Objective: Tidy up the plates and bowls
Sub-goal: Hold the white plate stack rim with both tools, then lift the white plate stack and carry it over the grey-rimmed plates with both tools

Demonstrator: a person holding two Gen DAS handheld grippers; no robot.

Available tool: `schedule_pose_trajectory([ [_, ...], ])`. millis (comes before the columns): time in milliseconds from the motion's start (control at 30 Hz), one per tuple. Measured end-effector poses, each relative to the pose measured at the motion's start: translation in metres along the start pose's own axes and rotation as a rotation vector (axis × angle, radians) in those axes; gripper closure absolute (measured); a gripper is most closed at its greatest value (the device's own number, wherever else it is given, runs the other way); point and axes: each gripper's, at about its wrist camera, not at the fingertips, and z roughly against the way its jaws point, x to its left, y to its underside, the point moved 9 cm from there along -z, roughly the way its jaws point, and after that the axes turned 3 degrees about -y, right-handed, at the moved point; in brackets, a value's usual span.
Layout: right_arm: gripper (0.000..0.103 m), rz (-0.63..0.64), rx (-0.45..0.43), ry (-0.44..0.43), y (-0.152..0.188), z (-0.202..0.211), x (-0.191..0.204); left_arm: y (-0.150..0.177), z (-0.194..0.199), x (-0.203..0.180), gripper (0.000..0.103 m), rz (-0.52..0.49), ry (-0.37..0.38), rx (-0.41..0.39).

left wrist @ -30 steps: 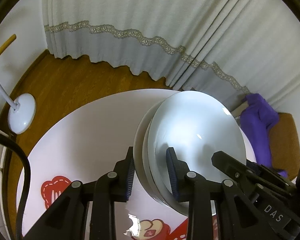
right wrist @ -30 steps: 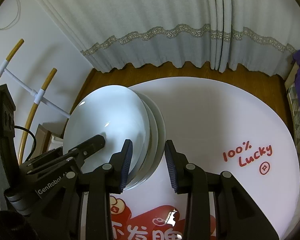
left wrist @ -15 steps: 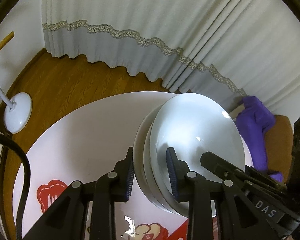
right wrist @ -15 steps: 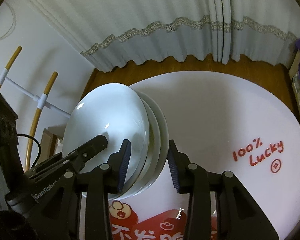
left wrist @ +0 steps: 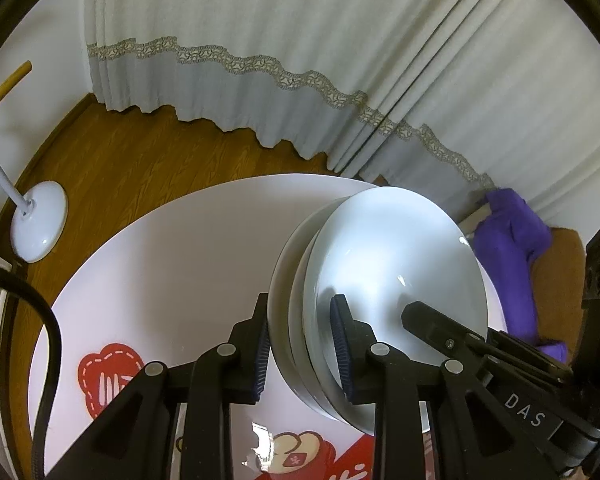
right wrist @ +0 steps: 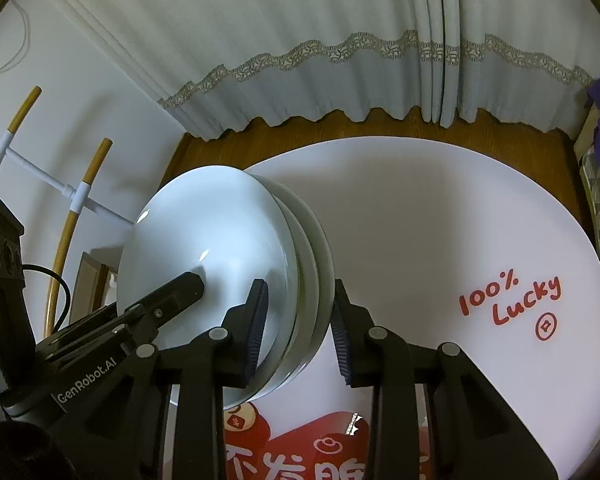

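Observation:
A stack of white plates (left wrist: 396, 256) hangs tilted over the round white table (left wrist: 172, 264), held from two sides. My left gripper (left wrist: 302, 340) is shut on the stack's left rim, one pad under the bottom plate and one on the top plate's face. In the right wrist view the same stack (right wrist: 212, 232) has its right rim between the pads of my right gripper (right wrist: 298, 320), whose jaws are closing on it. Each gripper's finger shows in the other's view, resting on the top plate: the right one's (left wrist: 440, 324) and the left one's (right wrist: 172, 292).
The table top (right wrist: 420, 220) carries red prints near me and "100% Lucky" at the right. Beyond it lie a wooden floor and long curtains. A white lamp base (left wrist: 40, 226) stands at the left, purple cloth (left wrist: 508, 240) at the right, a pole rack (right wrist: 80, 200) by the wall.
The right gripper's jaws eased apart a little and then came in again on the rim. The stack and both hands stay about where they were.

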Motion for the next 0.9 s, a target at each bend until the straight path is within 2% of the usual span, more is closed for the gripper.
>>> schedule_pose_trajectory([
  [600, 0.072, -0.012, 0.028, -0.004, 0.017, 0.008, 0.002, 0.003, 0.005, -0.002, 0.079, 0.004, -0.011, 0.030],
  [900, 0.072, -0.013, 0.042, 0.004, 0.036, 0.018, 0.003, 0.022, 0.017, -0.002, 0.079, -0.002, -0.006, 0.040],
])
